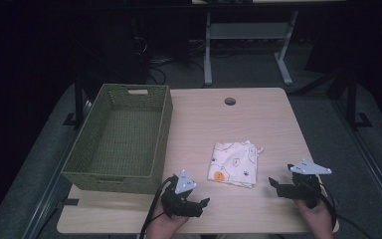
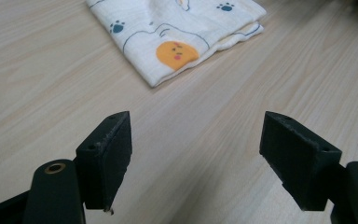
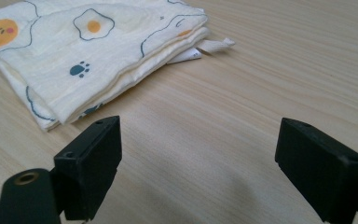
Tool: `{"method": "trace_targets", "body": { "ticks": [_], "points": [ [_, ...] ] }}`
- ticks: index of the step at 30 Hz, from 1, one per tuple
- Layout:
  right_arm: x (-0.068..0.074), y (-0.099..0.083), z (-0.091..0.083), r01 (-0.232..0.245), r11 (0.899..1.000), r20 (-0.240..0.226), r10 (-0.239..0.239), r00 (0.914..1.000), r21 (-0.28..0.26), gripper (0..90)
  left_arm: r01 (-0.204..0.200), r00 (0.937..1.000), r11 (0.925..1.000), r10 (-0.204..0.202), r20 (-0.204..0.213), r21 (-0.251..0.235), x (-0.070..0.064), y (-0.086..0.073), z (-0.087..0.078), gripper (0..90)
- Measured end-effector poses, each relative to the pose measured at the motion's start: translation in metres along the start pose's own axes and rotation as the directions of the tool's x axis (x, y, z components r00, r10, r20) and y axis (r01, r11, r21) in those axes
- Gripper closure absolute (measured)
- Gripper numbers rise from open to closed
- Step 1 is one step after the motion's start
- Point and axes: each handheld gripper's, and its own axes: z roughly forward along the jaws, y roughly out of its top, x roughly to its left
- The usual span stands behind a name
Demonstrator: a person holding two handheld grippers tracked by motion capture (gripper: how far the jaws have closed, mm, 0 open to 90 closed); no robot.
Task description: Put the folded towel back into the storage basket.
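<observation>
Two hand-held grippers, left (image 1: 205,201), right (image 1: 274,185), one folded cloth (image 1: 234,162), one basket (image 1: 87,175)

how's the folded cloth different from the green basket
The folded cloth is cream with printed eggs, paw prints and an orange face; the green basket is plain woven olive. The cloth lies flat and low near the table's front middle, between the open left gripper and open right gripper; the basket stands tall-walled along the left side. The basket is much larger. Both rest on the table, untouched.
</observation>
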Motion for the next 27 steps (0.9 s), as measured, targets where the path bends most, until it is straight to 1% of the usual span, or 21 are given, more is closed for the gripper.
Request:
{"method": "trace_targets", "body": {
  "ticks": [2,5,6,7,9,10,12,13,14,16,17,18,22,25,27],
  "points": [
    [-0.002,0.000,-0.001,0.000,1.000,0.003,0.000,1.0000,0.000,14.2,0.003,1.0000,1.0000,-0.003,0.006,0.009,0.000,0.005,0.003,25.6],
    [-0.004,-0.001,-0.001,-0.010,1.000,0.004,0.010,0.9999,0.002,14.2,-0.007,0.9999,0.9997,0.007,0.011,0.023,0.001,0.009,0.005,25.6],
    [-0.005,-0.001,-0.001,-0.018,1.000,0.004,0.018,0.9998,0.000,14.2,-0.018,0.9998,0.9991,0.017,0.013,0.037,0.001,0.014,0.008,25.6],
    [-0.005,-0.001,-0.001,-0.018,1.000,0.004,0.018,0.9998,0.000,14.2,-0.018,0.9998,0.9991,0.017,0.013,0.037,0.001,0.014,0.008,25.6],
    [-0.006,-0.002,-0.002,-0.021,1.000,0.007,0.021,0.9998,-0.004,14.2,-0.025,0.9996,0.9983,0.025,0.017,0.052,0.002,0.023,0.012,25.5],
    [-0.006,-0.002,-0.002,-0.021,1.000,0.007,0.021,0.9998,-0.004,14.2,-0.025,0.9996,0.9983,0.025,0.017,0.052,0.002,0.023,0.012,25.4],
    [-0.007,-0.002,-0.003,-0.026,1.000,0.008,0.026,0.9996,-0.008,14.2,-0.044,0.9989,0.9965,0.042,0.020,0.071,0.001,0.032,0.016,25.5],
    [-0.007,-0.002,-0.003,-0.026,1.000,0.008,0.026,0.9996,-0.008,14.2,-0.044,0.9989,0.9965,0.042,0.020,0.071,0.001,0.032,0.016,25.5],
    [-0.008,-0.002,-0.003,-0.029,1.000,0.007,0.029,0.9995,-0.006,14.2,-0.048,0.9985,0.9953,0.046,0.030,0.083,0.001,0.038,0.020,25.7],
    [-0.008,-0.002,-0.003,-0.031,1.000,0.007,0.031,0.9995,-0.005,14.2,-0.050,0.9985,0.9945,0.048,0.028,0.092,0.000,0.041,0.022,25.9],
    [-0.009,-0.002,-0.003,-0.031,1.000,0.007,0.031,0.9995,-0.002,14.2,-0.051,0.9982,0.9927,0.048,0.036,0.109,0.000,0.046,0.026,25.8],
    [-0.009,-0.002,-0.003,-0.031,1.000,0.007,0.031,0.9995,-0.002,14.2,-0.051,0.9982,0.9927,0.048,0.036,0.109,0.000,0.046,0.026,25.8],
    [-0.011,-0.003,-0.003,-0.029,1.000,0.008,0.029,0.9995,-0.003,14.2,-0.048,0.9981,0.9894,0.042,0.046,0.137,0.001,0.056,0.035,25.8],
    [-0.012,-0.003,-0.004,-0.040,0.999,0.009,0.040,0.9992,-0.001,14.2,-0.049,0.9981,0.9870,0.043,0.045,0.153,0.002,0.063,0.042,25.8],
    [-0.012,-0.003,-0.004,-0.040,0.999,0.008,0.040,0.9992,-0.001,14.2,-0.055,0.9979,0.9851,0.049,0.042,0.163,0.002,0.070,0.046,25.8]
  ]
}}
